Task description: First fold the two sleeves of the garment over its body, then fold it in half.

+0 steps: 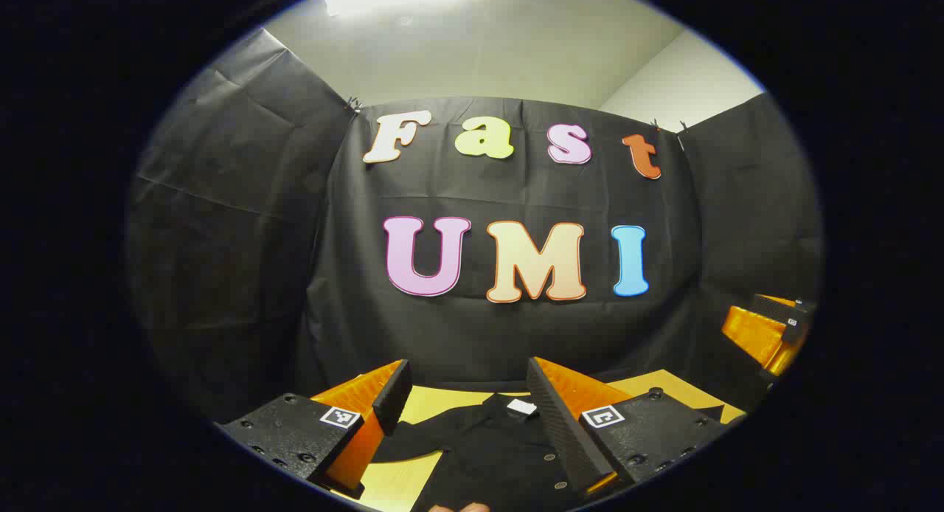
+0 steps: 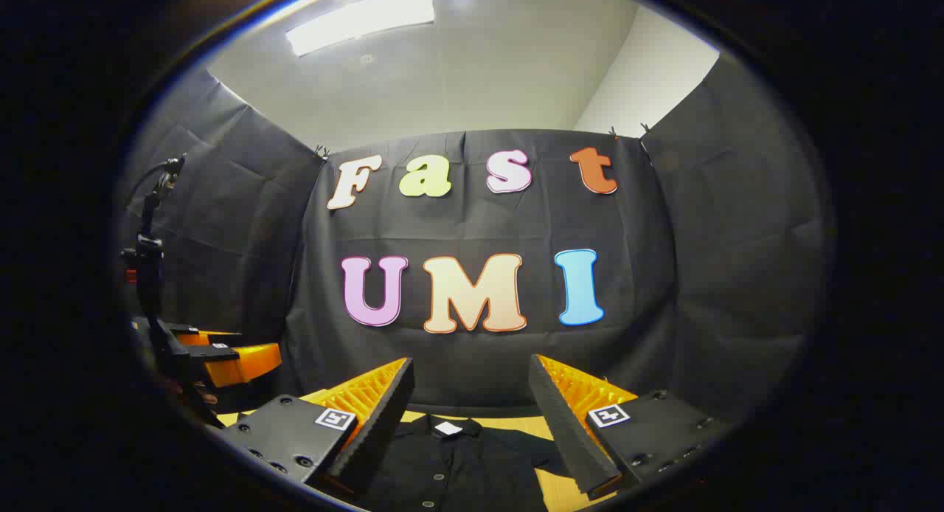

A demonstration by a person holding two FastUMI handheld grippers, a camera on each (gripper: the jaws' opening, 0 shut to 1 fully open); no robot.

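Between the spread left tongs (image 1: 466,401) in the left gripper view, the black shirt (image 1: 487,453) is lying on the yellow desk (image 1: 383,482). Right gripper view: right tongs (image 2: 470,395) are hanging spread, shirt (image 2: 450,468) lying between and beyond them, left tongs (image 2: 221,357) sitting off to their left.

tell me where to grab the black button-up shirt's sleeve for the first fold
Pinch the cuff end of the black button-up shirt sleeve, coming from above on its outer side with the left gripper. It lies flat, spread outward on the yellow table.
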